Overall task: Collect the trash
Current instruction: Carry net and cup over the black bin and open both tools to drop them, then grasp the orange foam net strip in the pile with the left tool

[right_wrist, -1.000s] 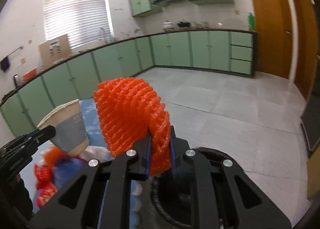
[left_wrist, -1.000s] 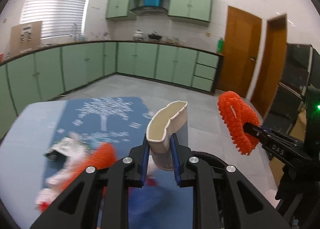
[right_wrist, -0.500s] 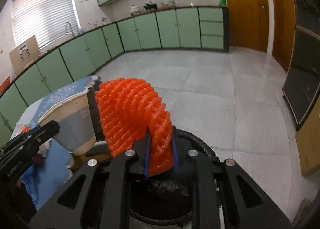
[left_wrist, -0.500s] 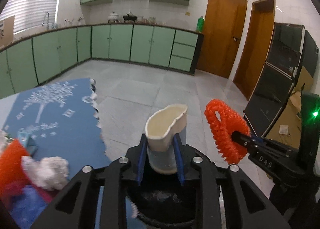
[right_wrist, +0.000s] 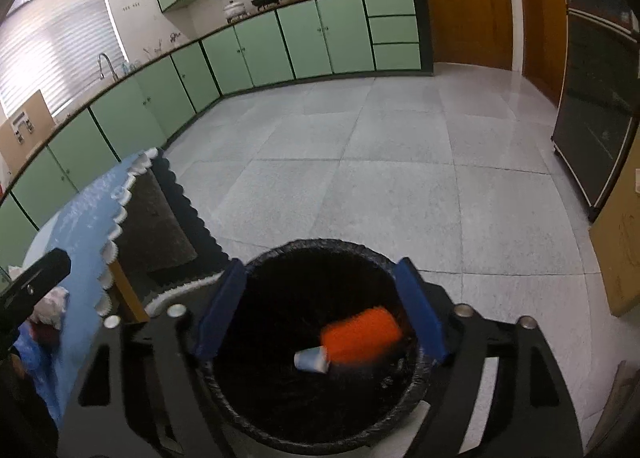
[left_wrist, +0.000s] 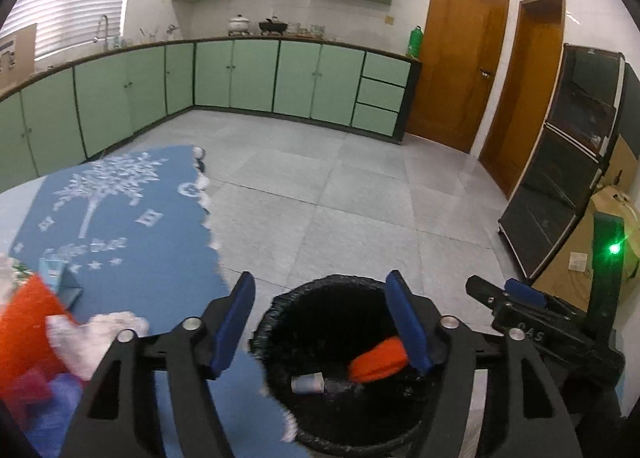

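Both grippers hang over a round bin (left_wrist: 280,322) lined with a crinkled, glossy black bag, which fills the lower centre of each wrist view. The left gripper (left_wrist: 322,328) has its two blue-padded fingers spread wide apart with nothing between them; the right gripper (right_wrist: 320,310) is likewise spread wide and empty, its flat blue pads framing the bin mouth. Inside the bin, a small paper cup (right_wrist: 312,359) with a pale blue sleeve lies on its side, its open end toward the left of the frame, and just beside it to the right sits the orange foam net (right_wrist: 360,334), a soft tubular mesh sleeve, slightly blurred. At the left of both views lies a blue tablecloth (left_wrist: 120,226) printed with a white tree and trimmed with a scalloped white edge; in the lower left of the left wrist view it carries crumpled white tissue (left_wrist: 100,332) and something smooth and orange-red (left_wrist: 24,330)
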Motion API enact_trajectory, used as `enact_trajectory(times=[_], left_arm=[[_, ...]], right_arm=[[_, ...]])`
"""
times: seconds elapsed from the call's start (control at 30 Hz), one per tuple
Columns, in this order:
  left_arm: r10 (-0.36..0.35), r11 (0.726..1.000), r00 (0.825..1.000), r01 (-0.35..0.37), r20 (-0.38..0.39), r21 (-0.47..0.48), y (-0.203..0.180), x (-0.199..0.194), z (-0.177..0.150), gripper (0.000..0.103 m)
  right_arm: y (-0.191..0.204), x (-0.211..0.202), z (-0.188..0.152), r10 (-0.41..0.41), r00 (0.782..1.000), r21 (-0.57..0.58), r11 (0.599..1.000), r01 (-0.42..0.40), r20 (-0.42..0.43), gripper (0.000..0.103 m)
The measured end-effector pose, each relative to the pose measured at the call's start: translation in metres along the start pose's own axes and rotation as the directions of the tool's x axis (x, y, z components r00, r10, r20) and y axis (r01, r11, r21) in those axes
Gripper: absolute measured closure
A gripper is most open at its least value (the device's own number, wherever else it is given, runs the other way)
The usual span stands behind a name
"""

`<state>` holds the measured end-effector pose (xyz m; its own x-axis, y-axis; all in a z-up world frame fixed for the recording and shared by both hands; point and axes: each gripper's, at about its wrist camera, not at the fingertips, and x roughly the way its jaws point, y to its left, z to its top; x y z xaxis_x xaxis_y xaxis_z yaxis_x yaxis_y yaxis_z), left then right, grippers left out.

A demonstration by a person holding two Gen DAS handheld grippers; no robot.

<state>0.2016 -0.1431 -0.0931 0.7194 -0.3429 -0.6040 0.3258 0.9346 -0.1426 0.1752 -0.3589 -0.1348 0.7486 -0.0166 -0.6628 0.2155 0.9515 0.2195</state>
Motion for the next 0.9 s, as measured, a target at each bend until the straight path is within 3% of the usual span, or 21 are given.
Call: enact_trajectory(times=[0.3,0.4,0.6,0.7,0.9], left_arm=[[0.140,0.990,0.987,-0.138,0.076,-0.027,0.060,-0.081,-0.007,0.028],[0.205,0.979,0.974,-0.201,0.099,-0.044,0.086,-0.109,-0.013,0.028],[0.350,0.937,0.926,-0.344,0.138,-0.068,0.135,-0.155,-0.036,0.028],[0.384,0.923,0.914,-0.374,0.131,-0.090,0.153,-0.165,-0.046,0.028],[0.396,0.914,0.911,-0.377,0.118,-0.153,0.182,-0.173,-0.061,0.028]], right_arm=[[0.068,-0.054,-0.003,0.127,0.986,-0.103,0.988,-0.116,0.112,0.021],[0.100,-0.068,-0.009,0.190,0.973,-0.154,0.974,-0.169,0.135,0.021],[0.150,-0.084,-0.021,0.296,0.945,-0.222,0.939,-0.262,0.137,0.021],[0.176,-0.088,-0.032,0.321,0.937,-0.282,0.919,-0.275,0.134,0.021],[0.217,-0.081,-0.042,0.357,0.930,-0.354,0.884,-0.306,0.088,0.026]])
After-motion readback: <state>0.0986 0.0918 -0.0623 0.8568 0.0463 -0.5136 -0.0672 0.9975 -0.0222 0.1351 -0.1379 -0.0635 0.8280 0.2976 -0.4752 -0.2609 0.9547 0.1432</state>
